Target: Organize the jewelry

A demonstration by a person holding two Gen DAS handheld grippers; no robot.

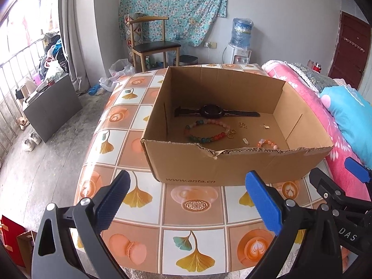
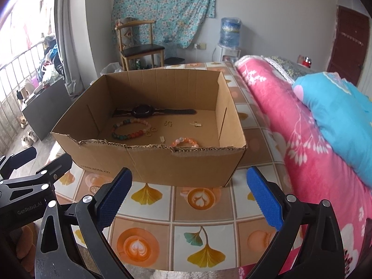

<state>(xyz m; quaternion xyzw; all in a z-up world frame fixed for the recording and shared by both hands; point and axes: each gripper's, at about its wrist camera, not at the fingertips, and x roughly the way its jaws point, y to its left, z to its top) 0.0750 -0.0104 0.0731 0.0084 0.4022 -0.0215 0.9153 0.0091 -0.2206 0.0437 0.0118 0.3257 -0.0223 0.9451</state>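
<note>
An open cardboard box (image 1: 209,167) (image 2: 144,160) stands on the patterned table. Inside lie a black watch (image 1: 212,111) (image 2: 144,111), a multicoloured bead bracelet (image 1: 207,130) (image 2: 130,129), a small orange bead bracelet (image 1: 267,143) (image 2: 186,142), gold rings (image 1: 231,133) (image 2: 151,132) and small earrings (image 1: 243,125) (image 2: 167,123). My left gripper (image 1: 187,200) hovers open in front of the box, nothing between its fingers. My right gripper (image 2: 189,196) is open too, just before the box's near wall. The right gripper (image 1: 344,186) also shows at the left wrist view's right edge.
The table (image 1: 193,227) (image 2: 202,232) wears an orange tile-pattern cloth. A pink quilt (image 2: 302,139) and blue pillow (image 2: 344,102) lie along its right side. A chair (image 1: 153,44), a water dispenser (image 1: 240,46) and a dark board (image 1: 51,109) stand on the floor beyond.
</note>
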